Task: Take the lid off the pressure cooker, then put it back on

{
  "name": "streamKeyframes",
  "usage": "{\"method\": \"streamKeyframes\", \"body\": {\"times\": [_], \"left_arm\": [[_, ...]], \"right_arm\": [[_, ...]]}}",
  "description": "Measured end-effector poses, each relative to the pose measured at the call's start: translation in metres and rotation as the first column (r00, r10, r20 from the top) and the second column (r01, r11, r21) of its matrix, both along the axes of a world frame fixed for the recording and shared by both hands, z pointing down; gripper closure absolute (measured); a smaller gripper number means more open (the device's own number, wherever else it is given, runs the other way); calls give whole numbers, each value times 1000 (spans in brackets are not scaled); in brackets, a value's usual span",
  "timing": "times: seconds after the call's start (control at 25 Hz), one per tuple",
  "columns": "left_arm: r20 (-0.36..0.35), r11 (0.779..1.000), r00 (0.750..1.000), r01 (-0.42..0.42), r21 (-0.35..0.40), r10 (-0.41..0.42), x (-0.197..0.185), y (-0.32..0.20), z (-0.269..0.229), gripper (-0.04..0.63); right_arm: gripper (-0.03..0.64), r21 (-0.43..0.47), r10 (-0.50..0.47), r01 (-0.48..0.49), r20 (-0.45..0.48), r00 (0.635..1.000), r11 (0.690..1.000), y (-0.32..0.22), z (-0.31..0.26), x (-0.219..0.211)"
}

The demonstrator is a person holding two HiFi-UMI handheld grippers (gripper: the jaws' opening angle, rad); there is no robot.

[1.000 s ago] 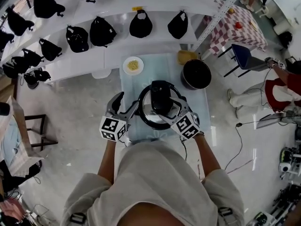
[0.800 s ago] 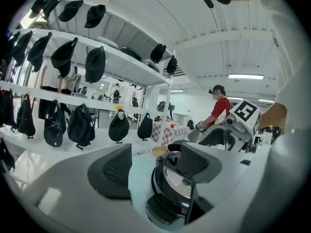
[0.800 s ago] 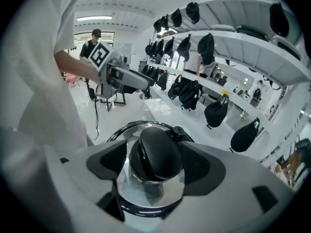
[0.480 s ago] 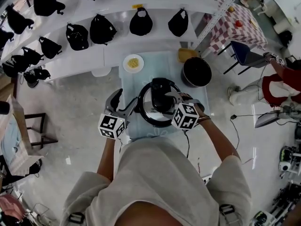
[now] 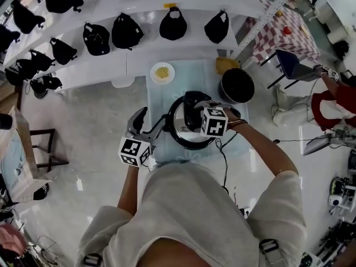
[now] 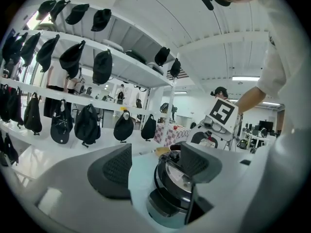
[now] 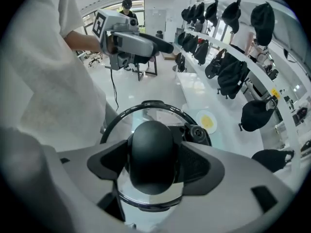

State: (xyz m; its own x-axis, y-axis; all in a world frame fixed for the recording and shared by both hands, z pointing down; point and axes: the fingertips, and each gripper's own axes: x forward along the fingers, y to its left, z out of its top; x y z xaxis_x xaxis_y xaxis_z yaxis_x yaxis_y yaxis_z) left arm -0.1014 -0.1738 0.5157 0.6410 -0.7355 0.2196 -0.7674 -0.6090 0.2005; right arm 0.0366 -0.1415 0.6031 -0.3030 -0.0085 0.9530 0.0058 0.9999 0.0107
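Observation:
The pressure cooker (image 5: 189, 138) stands on a small table with a pale blue mat (image 5: 167, 152). Its lid (image 7: 146, 113) sits on the pot, with a black knob handle (image 7: 153, 154) on top. My right gripper (image 7: 154, 165) is above the lid, both pads pressed against the sides of that handle; in the head view it (image 5: 196, 114) reaches in from the right under its marker cube. My left gripper (image 5: 149, 124) is at the cooker's left side, open. In the left gripper view the cooker (image 6: 172, 191) sits beside my right pad (image 6: 197, 161).
A black pot (image 5: 236, 85) stands at the table's back right, next to a yellow object (image 5: 225, 64). A white plate with yellow food (image 5: 162, 72) is at the back. White shelves with black caps (image 5: 125, 32) curve behind. A person (image 5: 336, 96) is at the far right.
My right gripper has moved from the cooker's near right edge up over the lid and now grips the handle. My left gripper has stayed put.

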Motion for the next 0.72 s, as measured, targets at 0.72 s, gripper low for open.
{"method": "streamKeyframes", "body": {"times": [0.72], "left_arm": [[2,999,999,38,-15,-38,-5,0,5,299]], "right_arm": [[341,-109,-54,41,-118,991,993,2,15,-3]]}}
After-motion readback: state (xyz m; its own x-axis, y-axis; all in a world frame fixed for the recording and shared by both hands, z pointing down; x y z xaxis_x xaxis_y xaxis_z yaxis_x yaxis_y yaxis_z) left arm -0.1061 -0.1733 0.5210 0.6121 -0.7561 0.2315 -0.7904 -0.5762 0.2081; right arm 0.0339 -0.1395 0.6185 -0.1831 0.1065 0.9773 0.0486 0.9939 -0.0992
